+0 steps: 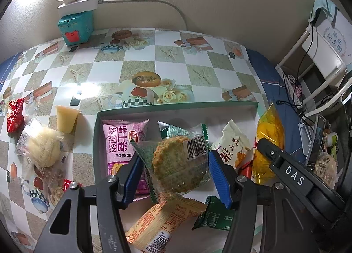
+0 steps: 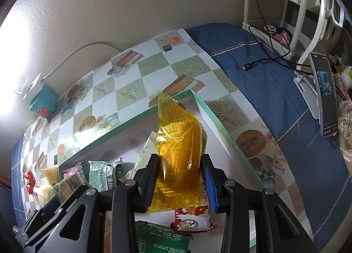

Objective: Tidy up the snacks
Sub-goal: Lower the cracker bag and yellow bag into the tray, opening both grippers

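Left wrist view shows the left gripper clamped on a clear-wrapped round cake, held just above the box, over the pink Swiss roll pack. The right gripper pinches a yellow packet, long axis pointing away, over the box's right side, near its green rim.

A shallow box with a green rim lies on the table, several wrapped snacks inside; a round green cake in clear wrap is raised above them; a yellow translucent packet stands upright at the box's right side; a pink packet lies flat at the left.
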A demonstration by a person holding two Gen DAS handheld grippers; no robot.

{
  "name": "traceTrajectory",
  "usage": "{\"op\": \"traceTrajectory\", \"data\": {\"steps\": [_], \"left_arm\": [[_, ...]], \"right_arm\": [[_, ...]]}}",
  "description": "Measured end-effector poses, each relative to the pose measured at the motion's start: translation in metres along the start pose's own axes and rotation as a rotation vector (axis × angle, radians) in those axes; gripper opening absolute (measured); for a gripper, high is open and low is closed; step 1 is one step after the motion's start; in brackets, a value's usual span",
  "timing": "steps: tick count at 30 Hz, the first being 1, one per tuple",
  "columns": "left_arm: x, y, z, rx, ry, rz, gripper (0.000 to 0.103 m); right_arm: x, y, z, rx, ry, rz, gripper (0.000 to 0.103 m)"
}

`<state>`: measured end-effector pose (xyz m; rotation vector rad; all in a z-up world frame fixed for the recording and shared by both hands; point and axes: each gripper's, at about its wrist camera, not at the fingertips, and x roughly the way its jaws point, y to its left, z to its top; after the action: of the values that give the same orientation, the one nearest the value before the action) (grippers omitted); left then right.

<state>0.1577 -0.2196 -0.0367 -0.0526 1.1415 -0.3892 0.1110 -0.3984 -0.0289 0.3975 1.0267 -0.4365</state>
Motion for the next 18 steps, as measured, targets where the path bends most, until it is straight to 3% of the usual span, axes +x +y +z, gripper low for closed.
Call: {"op": "traceTrajectory", "data": {"steps": [9,12,18], "left_arm": [[0.004,0.002,-0.001,-0.004,0.052,0.009,0.063],[0.000,0.001,0.000,0.002,0.053,0.011,0.064],[-0.014,0.012,0.006,-0.031,0.057,0.029,0.065]], "right_arm": [[0.002,0.002,-0.001,-0.002,0.013,-0.011,0.043],[0.001,0.002,0.000,-0.002,0.017,-0.015,0.052],[-0.006,0.007,0.001,-0.024,0.018,-0.014,0.057]]}}
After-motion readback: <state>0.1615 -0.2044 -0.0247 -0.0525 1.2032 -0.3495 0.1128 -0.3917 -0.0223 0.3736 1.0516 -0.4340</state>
